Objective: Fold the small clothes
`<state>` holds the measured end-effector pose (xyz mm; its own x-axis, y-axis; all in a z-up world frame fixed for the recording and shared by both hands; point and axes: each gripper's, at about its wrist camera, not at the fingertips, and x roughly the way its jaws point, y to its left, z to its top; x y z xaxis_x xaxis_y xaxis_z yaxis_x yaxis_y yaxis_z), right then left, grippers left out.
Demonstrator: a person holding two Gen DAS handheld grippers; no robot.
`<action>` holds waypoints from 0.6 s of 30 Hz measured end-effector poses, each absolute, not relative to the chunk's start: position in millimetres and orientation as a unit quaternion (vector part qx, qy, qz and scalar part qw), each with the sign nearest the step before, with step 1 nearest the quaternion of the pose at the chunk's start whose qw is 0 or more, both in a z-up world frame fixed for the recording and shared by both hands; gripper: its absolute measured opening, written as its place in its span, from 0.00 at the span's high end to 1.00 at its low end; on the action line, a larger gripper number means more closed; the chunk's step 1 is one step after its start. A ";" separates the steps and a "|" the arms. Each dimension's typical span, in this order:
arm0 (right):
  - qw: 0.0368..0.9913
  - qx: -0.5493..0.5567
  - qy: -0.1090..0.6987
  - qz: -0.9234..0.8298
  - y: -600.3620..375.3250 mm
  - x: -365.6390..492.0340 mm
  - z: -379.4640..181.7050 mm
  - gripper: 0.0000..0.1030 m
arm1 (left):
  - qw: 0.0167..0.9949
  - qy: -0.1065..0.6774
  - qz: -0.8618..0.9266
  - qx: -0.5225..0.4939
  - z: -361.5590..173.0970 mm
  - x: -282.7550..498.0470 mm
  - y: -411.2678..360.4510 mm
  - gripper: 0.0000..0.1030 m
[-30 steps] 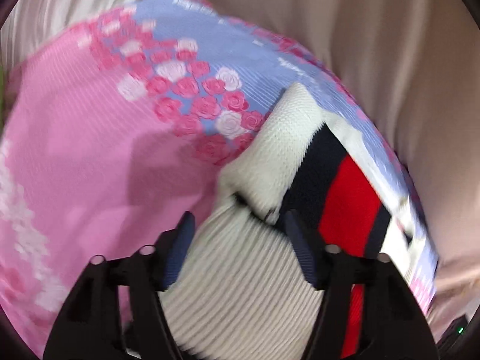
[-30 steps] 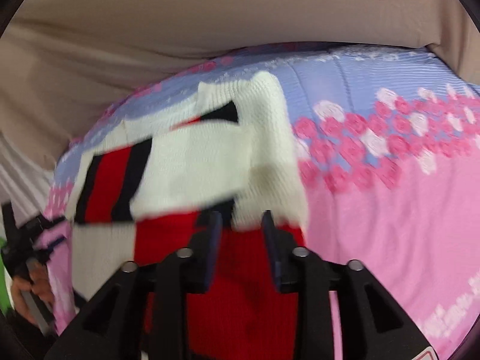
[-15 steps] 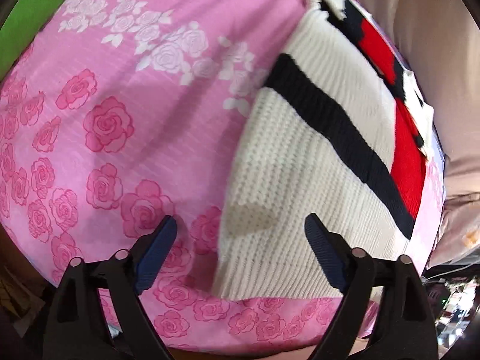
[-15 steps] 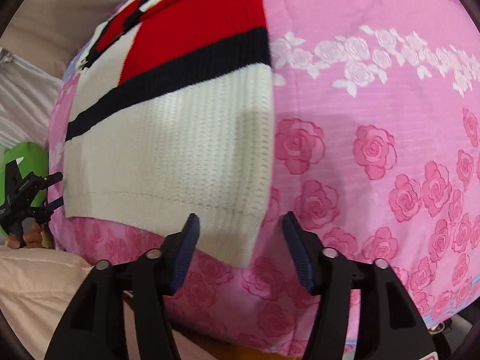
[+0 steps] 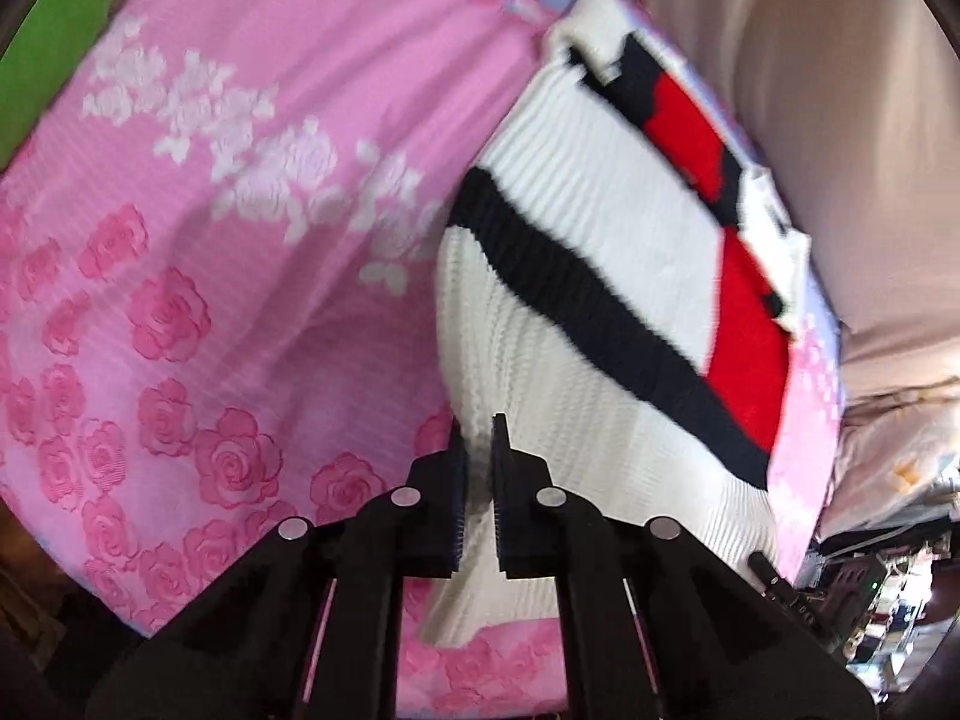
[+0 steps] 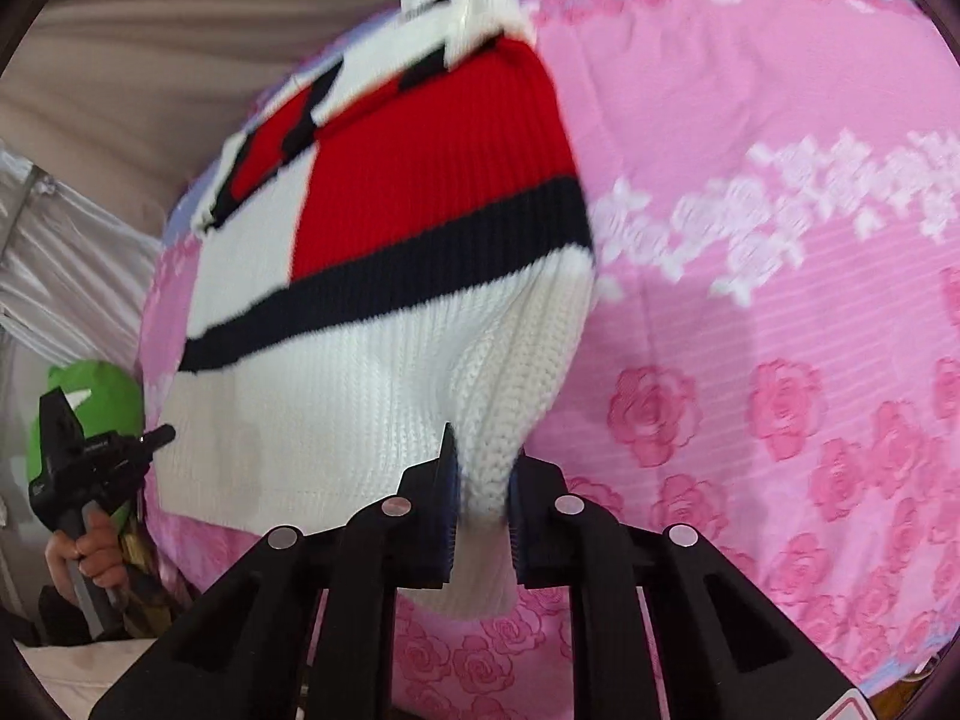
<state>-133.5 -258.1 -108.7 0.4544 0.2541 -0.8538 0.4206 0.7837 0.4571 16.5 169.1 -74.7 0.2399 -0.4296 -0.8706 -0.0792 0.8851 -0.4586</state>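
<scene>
we have the knit sweater (image 5: pixel 600 312) lying flat on the pink rose-print bedspread (image 5: pixel 180 300), its white hem on the near edge and the red block and collar at the far end. our left gripper (image 5: pixel 477 450) has just closed and now pinches the near left corner of the hem; our right gripper (image 6: pixel 483 480) has likewise just closed, its jaws clamped on the bunched near right corner. so we judge the grasp for a fold is made. next we should lift both corners together and carry the hem evenly toward the far collar.
</scene>
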 end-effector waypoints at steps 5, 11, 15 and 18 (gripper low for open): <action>0.806 0.288 0.513 -0.065 -263.6 -164.8 -75.2 0.90 | 0.755 0.606 -0.148 -0.201 -54.3 -13.3 173.1 0.95; 0.765 0.228 0.600 -0.058 -251.4 -226.5 -86.8 0.91 | 0.699 0.678 -0.181 -0.140 -66.8 -86.7 167.5 0.96; 0.717 0.189 0.671 -0.010 -231.8 -274.4 -90.7 0.91 | 0.667 0.710 -0.191 -0.118 -54.6 -122.1 173.9 0.96; 0.727 0.196 0.657 0.029 -226.7 -272.8 -59.6 0.91 | 0.691 0.682 -0.194 -0.143 -17.5 -106.0 181.6 0.96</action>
